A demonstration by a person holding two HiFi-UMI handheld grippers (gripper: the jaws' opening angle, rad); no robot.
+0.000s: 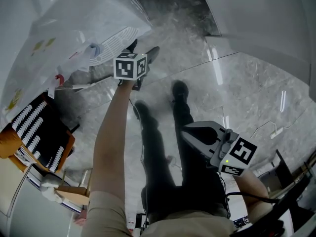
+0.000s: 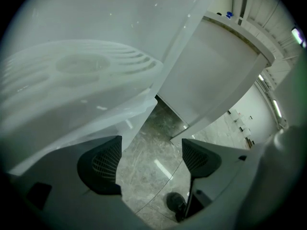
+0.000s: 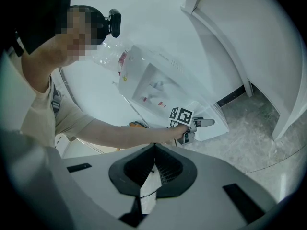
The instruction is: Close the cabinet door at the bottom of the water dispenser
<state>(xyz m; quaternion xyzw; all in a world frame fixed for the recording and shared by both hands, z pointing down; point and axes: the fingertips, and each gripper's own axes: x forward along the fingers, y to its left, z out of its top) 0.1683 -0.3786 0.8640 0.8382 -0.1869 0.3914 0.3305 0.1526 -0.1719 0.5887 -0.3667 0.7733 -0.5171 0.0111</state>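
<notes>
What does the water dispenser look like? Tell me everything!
The water dispenser is a white box on the grey stone floor by a white wall. Clear plastic film drapes over it. Its front has a recess with a slotted drip tray below. The left gripper, jaws apart and empty, is at its lower front; whether its bottom door is shut is unclear.

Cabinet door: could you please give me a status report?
Left tongs open, empty, at the water dispenser. Right tongs shut, empty, away from it. Door position unclear.
</notes>
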